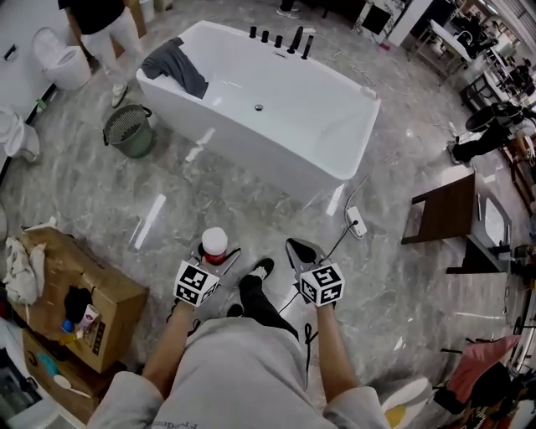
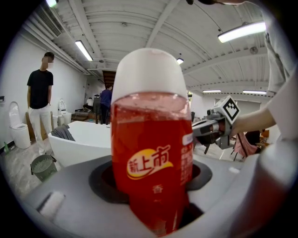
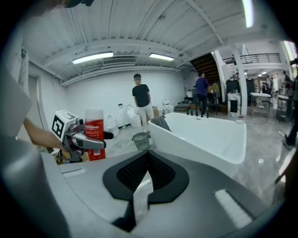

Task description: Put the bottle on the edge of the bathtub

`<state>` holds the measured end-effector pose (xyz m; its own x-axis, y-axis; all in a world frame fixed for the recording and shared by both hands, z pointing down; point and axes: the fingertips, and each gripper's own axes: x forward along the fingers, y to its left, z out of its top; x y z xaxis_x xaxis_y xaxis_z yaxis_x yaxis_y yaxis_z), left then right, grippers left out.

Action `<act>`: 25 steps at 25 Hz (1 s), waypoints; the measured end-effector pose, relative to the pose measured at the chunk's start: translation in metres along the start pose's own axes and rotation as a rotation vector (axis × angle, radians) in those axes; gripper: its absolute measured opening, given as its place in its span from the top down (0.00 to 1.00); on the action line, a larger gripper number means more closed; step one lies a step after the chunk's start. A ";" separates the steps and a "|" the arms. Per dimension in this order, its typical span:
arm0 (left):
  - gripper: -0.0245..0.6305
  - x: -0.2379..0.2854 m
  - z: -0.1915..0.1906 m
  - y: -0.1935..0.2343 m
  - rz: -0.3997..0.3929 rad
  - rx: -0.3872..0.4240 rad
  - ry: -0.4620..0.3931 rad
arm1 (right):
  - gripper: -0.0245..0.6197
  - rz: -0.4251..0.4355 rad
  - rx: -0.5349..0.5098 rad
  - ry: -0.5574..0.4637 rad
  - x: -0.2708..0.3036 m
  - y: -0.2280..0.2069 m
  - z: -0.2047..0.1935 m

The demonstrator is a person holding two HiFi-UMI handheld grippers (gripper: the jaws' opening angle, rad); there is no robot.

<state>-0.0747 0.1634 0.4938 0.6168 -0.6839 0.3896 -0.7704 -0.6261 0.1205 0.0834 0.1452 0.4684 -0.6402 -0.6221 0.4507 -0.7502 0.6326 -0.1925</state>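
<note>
A red bottle (image 1: 215, 245) with a white cap stands upright in my left gripper (image 1: 211, 261), whose jaws are shut on it. In the left gripper view the bottle (image 2: 151, 153) fills the middle, its yellow label facing the camera. My right gripper (image 1: 301, 254) is shut and holds nothing; its black pads (image 3: 160, 171) meet in the right gripper view, where the bottle (image 3: 94, 134) shows at the left. The white bathtub (image 1: 352, 138) stands ahead across the floor, well beyond both grippers, and also appears in the right gripper view as the bathtub (image 3: 209, 137).
A dark cloth (image 1: 174, 65) hangs over the tub's left end. A green mesh bin (image 1: 129, 131) stands left of the tub, an open cardboard box (image 1: 71, 297) at my left, a dark wooden stool (image 1: 444, 214) at the right. A power strip (image 1: 356, 221) lies on the floor. A person (image 1: 96, 25) stands beyond the bin.
</note>
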 end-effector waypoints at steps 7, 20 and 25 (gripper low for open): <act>0.46 0.067 0.036 0.022 -0.049 0.059 0.038 | 0.96 0.202 -0.211 -0.025 0.032 -0.026 0.064; 0.46 0.190 0.042 -0.031 -0.394 0.307 0.197 | 0.59 0.583 -0.784 0.181 0.047 -0.047 0.079; 0.46 0.217 0.034 -0.044 -0.507 0.375 0.259 | 0.47 0.598 -1.126 0.305 0.068 -0.065 0.065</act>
<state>0.0985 0.0294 0.5421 0.7920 -0.1893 0.5805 -0.2593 -0.9650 0.0390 0.0775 0.0319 0.4551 -0.6496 -0.0775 0.7563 0.2787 0.9012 0.3318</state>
